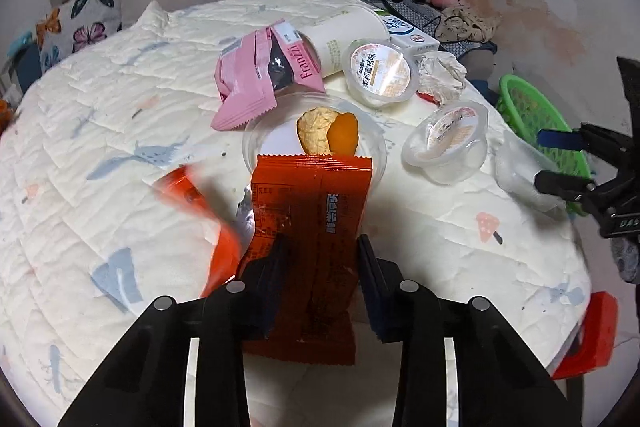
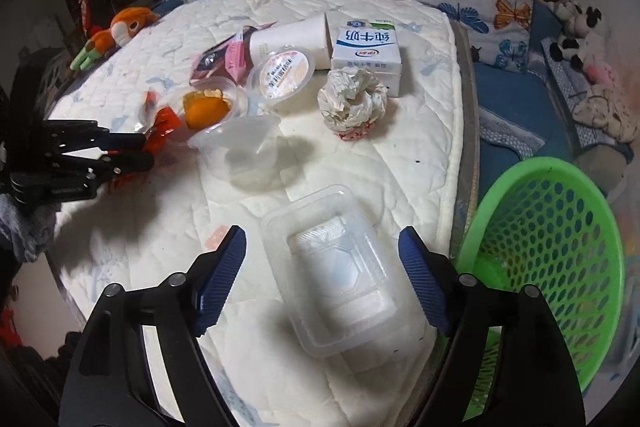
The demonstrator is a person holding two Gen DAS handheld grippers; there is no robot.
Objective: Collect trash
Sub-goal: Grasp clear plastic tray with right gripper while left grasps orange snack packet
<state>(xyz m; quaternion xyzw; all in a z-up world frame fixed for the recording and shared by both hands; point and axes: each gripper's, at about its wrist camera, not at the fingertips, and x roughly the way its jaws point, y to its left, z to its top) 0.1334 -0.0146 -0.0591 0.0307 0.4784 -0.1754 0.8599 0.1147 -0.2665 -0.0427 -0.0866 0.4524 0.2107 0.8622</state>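
Quilted bed (image 2: 384, 163) carries the trash. Green basket (image 2: 560, 259) beside its edge. Right claw (image 2: 322, 275) apart, straddling clear plastic tray (image 2: 340, 279), seemingly untouched. Left claw (image 1: 320, 267) clamped on orange wrapper (image 1: 308, 227).

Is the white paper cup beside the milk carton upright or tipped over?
Tipped over. The white paper cup lies on its side on the quilt, beside the milk carton.

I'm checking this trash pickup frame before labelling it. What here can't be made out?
- Left wrist view: a second orange wrapper is motion-blurred, its print unreadable.
- Left wrist view: the red wrapper has its lower end covered by the fingers.
- Right wrist view: the green basket is cut off by the frame edge.
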